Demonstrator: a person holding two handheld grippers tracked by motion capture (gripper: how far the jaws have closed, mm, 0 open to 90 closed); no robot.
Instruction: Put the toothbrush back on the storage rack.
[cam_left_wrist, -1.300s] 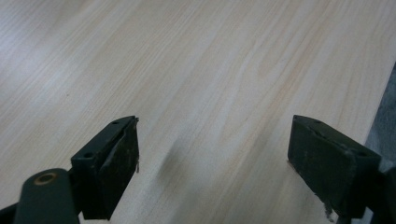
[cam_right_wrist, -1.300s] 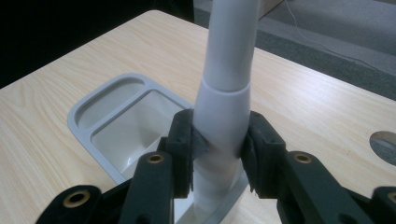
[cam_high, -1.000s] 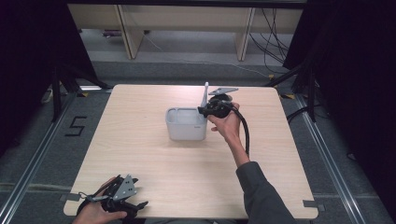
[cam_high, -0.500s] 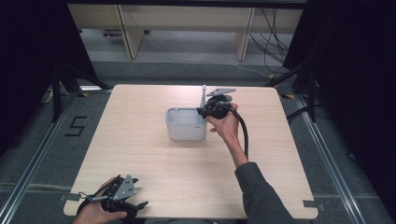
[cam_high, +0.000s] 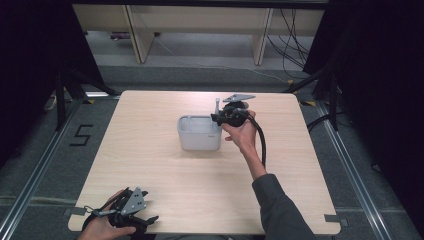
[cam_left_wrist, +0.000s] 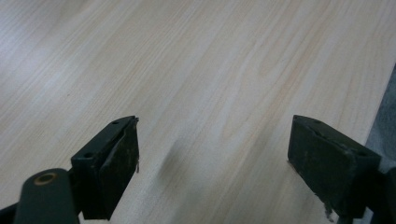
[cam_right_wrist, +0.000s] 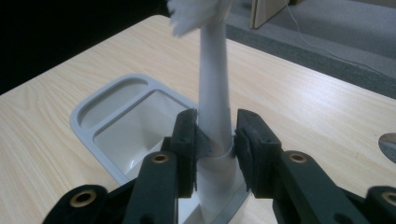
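The white brush (cam_right_wrist: 212, 88) stands upright just above centre of the high view, clenched between the right gripper's (cam_high: 218, 118) pads at the right end of the grey tub (cam_high: 199, 141), mid-table (cam_high: 150, 200) with bare wood all round. The right gripper view adds bristles at top and the tub's two compartments. At lower left, the left gripper (cam_high: 131, 216) rests released near the front edge.

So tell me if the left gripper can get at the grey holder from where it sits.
Probably not without moving. The left gripper rests open at the table's near edge, well short of the holder. The bare tabletop between leaves the path free, though the right gripper clamps the brush at the holder's right side.
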